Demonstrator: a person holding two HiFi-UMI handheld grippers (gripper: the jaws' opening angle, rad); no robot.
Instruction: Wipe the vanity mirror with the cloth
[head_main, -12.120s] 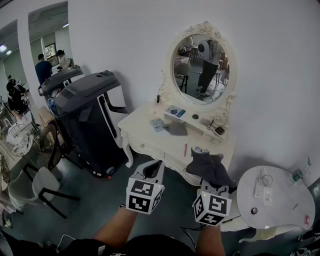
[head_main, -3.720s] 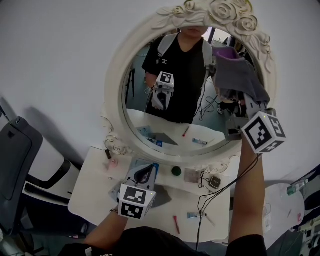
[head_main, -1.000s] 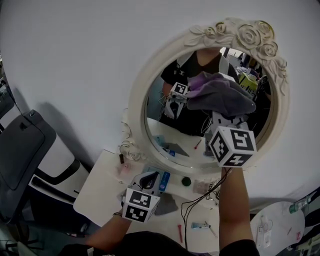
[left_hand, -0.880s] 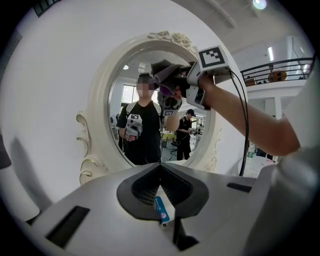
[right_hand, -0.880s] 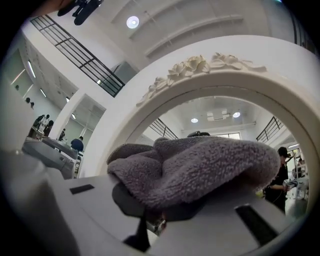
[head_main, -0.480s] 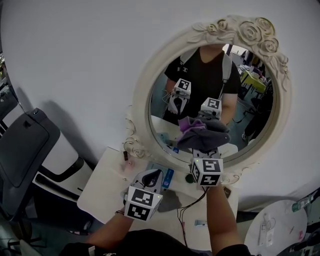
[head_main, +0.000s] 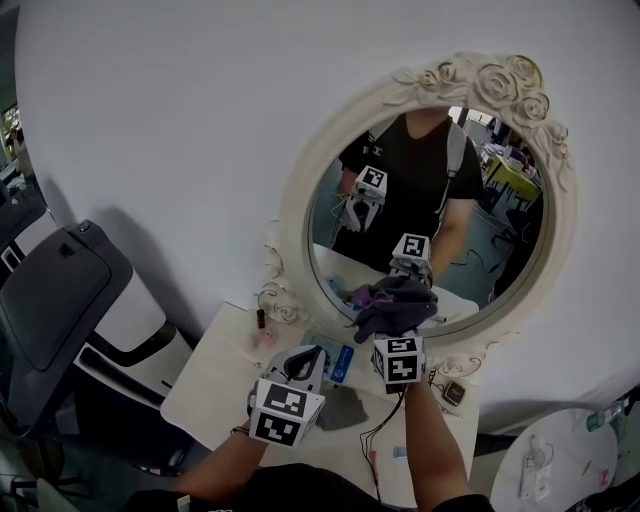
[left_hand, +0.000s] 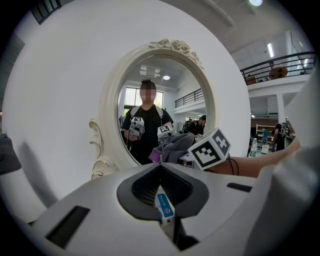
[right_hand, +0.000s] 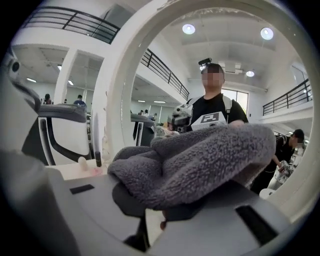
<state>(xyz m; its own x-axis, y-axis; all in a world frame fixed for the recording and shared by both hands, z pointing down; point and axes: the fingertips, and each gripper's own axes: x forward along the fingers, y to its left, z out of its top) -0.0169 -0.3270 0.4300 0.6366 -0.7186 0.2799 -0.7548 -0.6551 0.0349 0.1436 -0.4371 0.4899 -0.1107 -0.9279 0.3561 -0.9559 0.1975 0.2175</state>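
Note:
The oval vanity mirror (head_main: 480, 230) in its ornate white frame hangs above the white vanity table (head_main: 215, 375). My right gripper (head_main: 399, 330) is shut on a bunched grey cloth (head_main: 395, 305), held against the lower middle of the glass near the frame's bottom edge. In the right gripper view the cloth (right_hand: 200, 160) covers the jaws and the mirror frame (right_hand: 120, 75) arches overhead. My left gripper (head_main: 302, 361) hovers low over the table, left of the right one, shut and holding nothing. The left gripper view faces the mirror (left_hand: 165, 100) and shows the cloth (left_hand: 172, 147).
On the table lie a blue box (head_main: 337, 361), a flat grey pad (head_main: 345, 408), a small dark bottle (head_main: 260, 320) and a black device on a cable (head_main: 455, 392). A dark grey machine (head_main: 50, 310) stands at the left; a round white side table (head_main: 560, 465) at the bottom right.
Over the last second my right gripper has carried the cloth down the glass from the upper middle to the lower edge. The left gripper has stayed put.

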